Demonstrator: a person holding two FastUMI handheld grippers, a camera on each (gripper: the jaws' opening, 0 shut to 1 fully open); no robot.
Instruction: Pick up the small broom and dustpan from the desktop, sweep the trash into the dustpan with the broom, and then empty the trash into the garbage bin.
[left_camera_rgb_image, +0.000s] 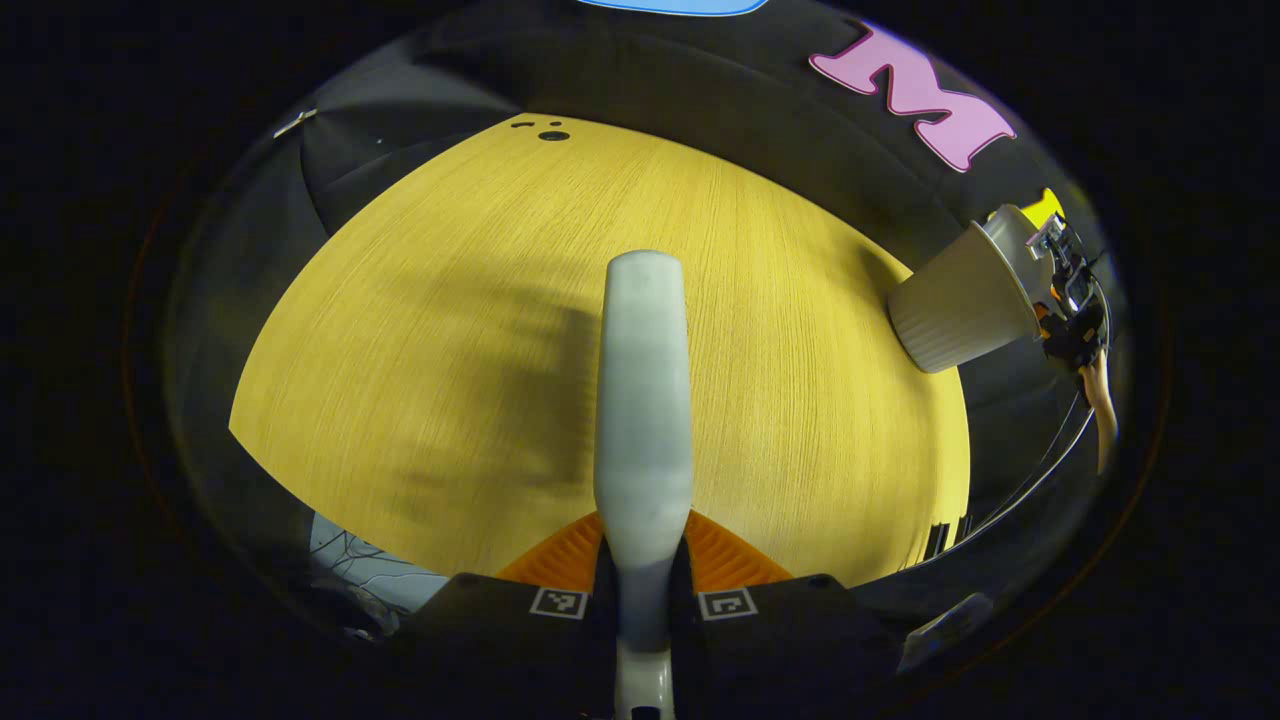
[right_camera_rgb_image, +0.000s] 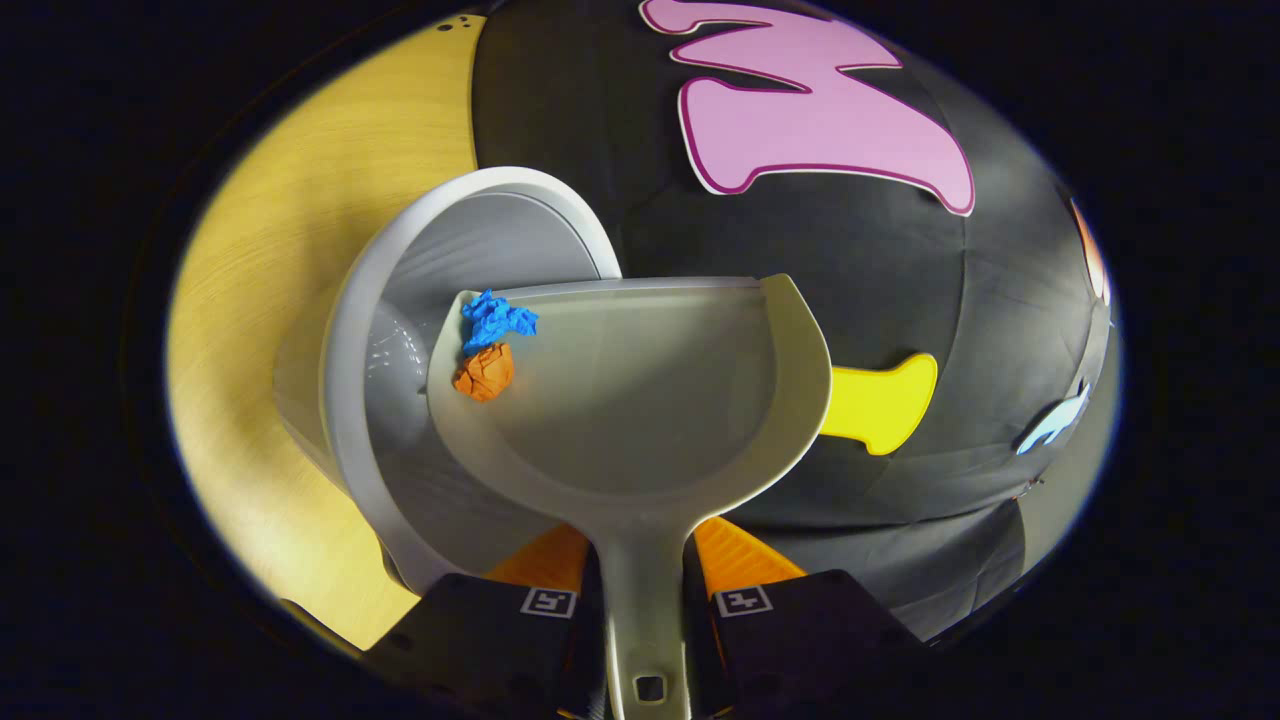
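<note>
With sweeping done, my right gripper (right_camera_rgb_image: 645, 590) pinches the dustpan (right_camera_rgb_image: 640, 400), 2 paper scraps (right_camera_rgb_image: 490, 345) ahead over the garbage bin (right_camera_rgb_image: 400, 300); my left gripper (left_camera_rgb_image: 643, 590) clamps the broom (left_camera_rgb_image: 643, 400); emptying remains.

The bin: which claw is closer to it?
Right. The right claw holds the dustpan over the bin; the left claw holds the broom over the table.

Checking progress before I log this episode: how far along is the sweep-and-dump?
Sweeping looks done: the blue crumpled scrap and orange crumpled scrap lie in the grey plastic dustpan, and the wooden desktop shows no trash. In hand: the right gripper holds the dustpan tilted over the white ribbed garbage bin; the left gripper grips the grey broom handle. Left: the scraps still have to slide into the bin.
</note>
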